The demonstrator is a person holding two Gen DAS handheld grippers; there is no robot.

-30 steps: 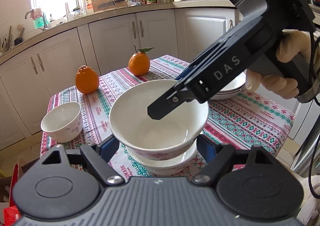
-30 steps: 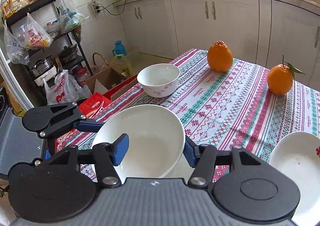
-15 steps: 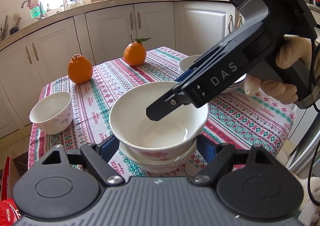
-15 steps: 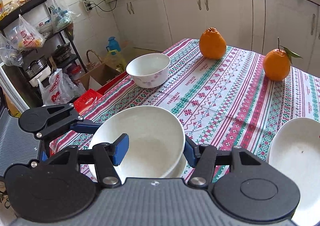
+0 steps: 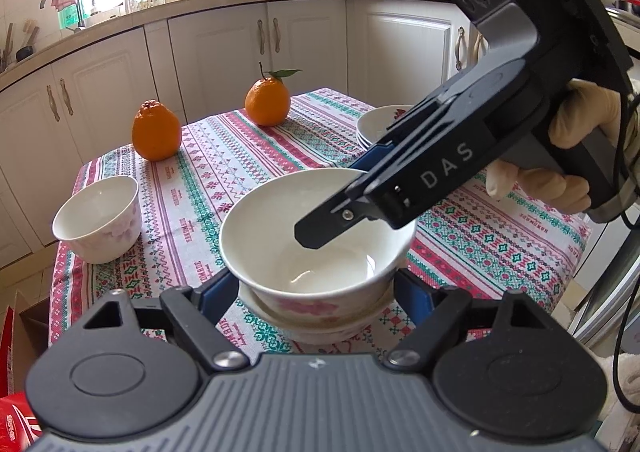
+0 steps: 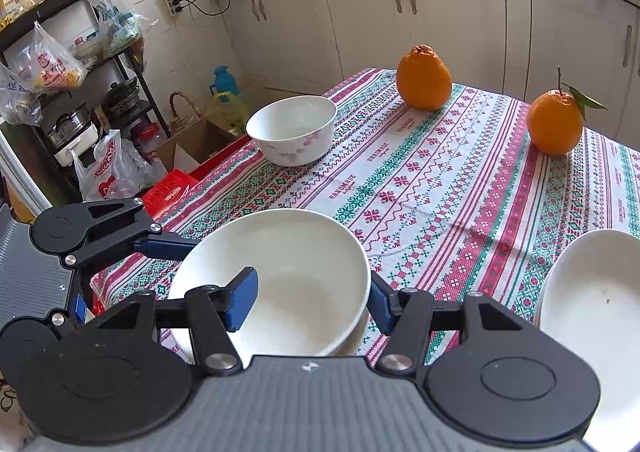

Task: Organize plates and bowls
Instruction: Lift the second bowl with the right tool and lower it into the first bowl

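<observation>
Bowl, small, white porcelain with pink flowers [image 5: 96, 220], sits far left near the table edge, upright, on the red, green and white patterned tablecloth [image 5: 224, 172]; behind it a knobbly round orange [image 5: 156, 132]; further right a second orange with stalk and green leaf [image 5: 267, 102]; the two fruits are well apart.

Centre, from my left wrist camera: larger white porcelain bowl with pink flower print [image 5: 280, 228], upright, nested in another white dish of the same kind [image 5: 320, 326] that rests on the cloth near the front edge. My left gripper [image 5: 316, 288] has its blue pads either side of this stack, low on the outside wall; the spread is medium and close against the bowl; I cannot tell if the pads actually press or only flank it.

Right of centre: my right gripper [image 5: 336, 200], black, comes down at a slant from the right; one finger is inside the upper bowl, the other outside its rim. In the right wrist view the inner pad stands clear of the wall and the outer pad is at the rim, so the jaws straddle the rim at a fairly narrow gap without clamping it.

Behind that gripper: stack of white shallow plates [image 5: 376, 124] on the cloth; far right a hand in a pale glove [image 5: 572, 156] holds the gripper's handle.
</observation>
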